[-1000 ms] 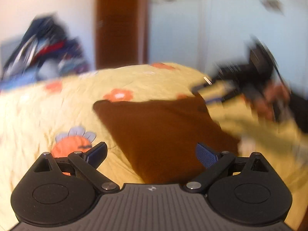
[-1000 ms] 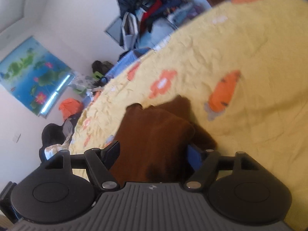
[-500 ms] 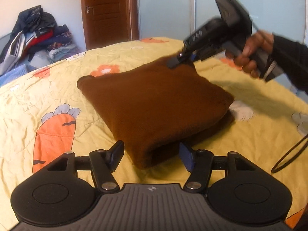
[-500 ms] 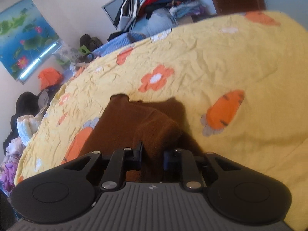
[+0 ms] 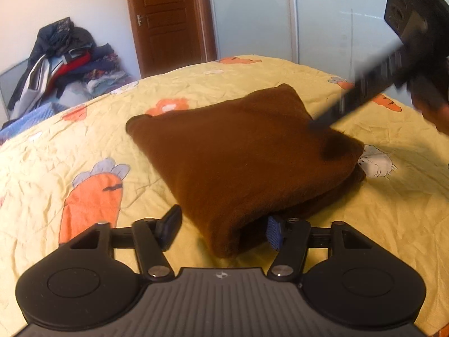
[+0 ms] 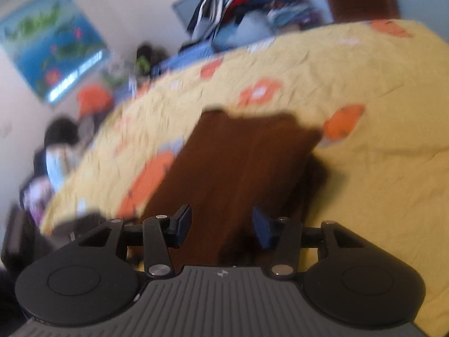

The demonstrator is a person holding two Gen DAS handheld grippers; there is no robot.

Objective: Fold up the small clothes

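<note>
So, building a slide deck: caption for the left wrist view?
Left gripper closing around the near corner of a folded brown garment on a carrot-print bedspread.

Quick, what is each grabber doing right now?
Left gripper: closing around the near corner of the folded brown cloth, pads not clearly pressing yet.
Right gripper: opening above the cloth, holding nothing.

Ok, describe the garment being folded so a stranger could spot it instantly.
Find the bed with the yellow carrot-print bedspread. In its middle lies the brown fleece garment, folded into a thick square. It is the only plain dark piece there; the other clothes sit heaped beyond the bed.
</note>
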